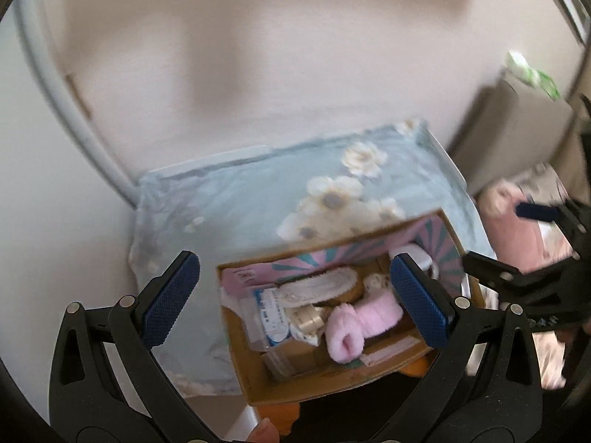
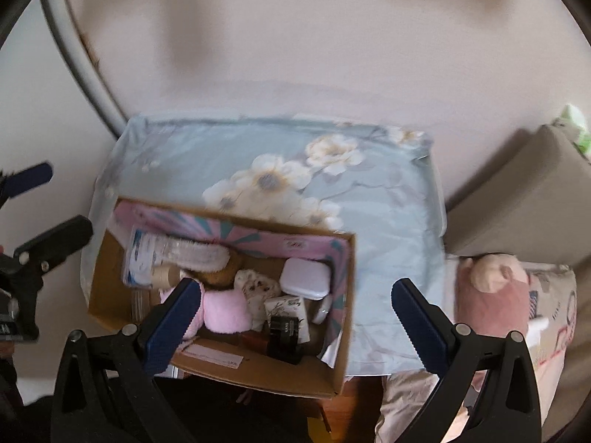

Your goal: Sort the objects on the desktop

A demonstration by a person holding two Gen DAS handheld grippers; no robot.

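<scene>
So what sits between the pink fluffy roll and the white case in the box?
In the right wrist view, a speckled cream soft item lies between the pink fluffy roll and the white case.

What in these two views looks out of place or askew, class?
The cardboard box sits crooked on the floral cloth, and its near edge juts past the table's front. Inside it, a pink fluffy item, a white case and a brush lie jumbled. Nothing looks spilled or damaged.
</scene>
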